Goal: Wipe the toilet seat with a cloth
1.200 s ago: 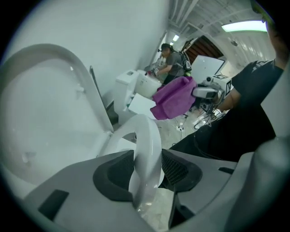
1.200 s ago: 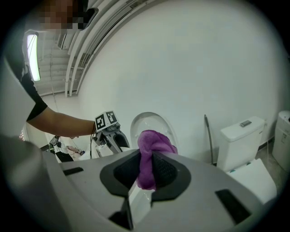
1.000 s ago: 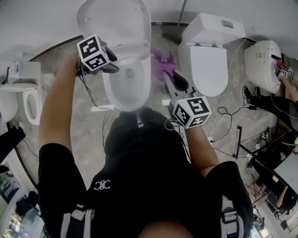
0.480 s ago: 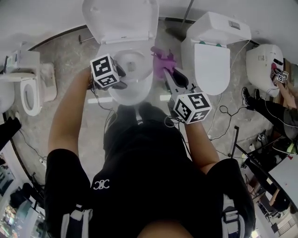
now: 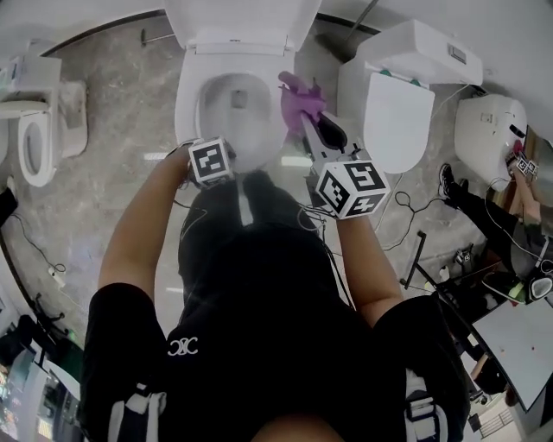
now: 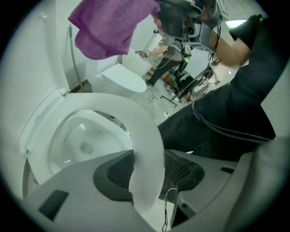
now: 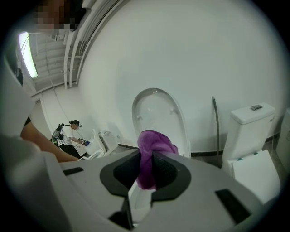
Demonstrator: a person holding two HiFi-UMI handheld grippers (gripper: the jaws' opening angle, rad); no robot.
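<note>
The white toilet's seat (image 5: 191,105) lies around the bowl, with the lid (image 5: 235,19) standing up behind it. My left gripper (image 5: 211,161) is at the seat's front left edge. In the left gripper view the seat's rim (image 6: 152,131) runs between the jaws of the left gripper (image 6: 147,171), which have just been opening and stand wide, not squeezing it. My right gripper (image 5: 311,123) hangs by the bowl's right side, shut on a bunched purple cloth (image 5: 300,102). In the right gripper view the cloth (image 7: 152,149) sticks up from the right gripper (image 7: 147,168) before the raised lid (image 7: 156,113).
A second toilet (image 5: 393,121) with its lid down stands close on the right, another (image 5: 488,125) beyond it, and one (image 5: 34,147) on the left. Cables (image 5: 406,207) trail over the floor. A pipe (image 7: 215,122) runs down the wall. Another person (image 7: 70,133) works far off.
My left gripper has come down from beside the raised lid to the seat's front left edge. My right gripper with the cloth has sunk a little beside the bowl.
</note>
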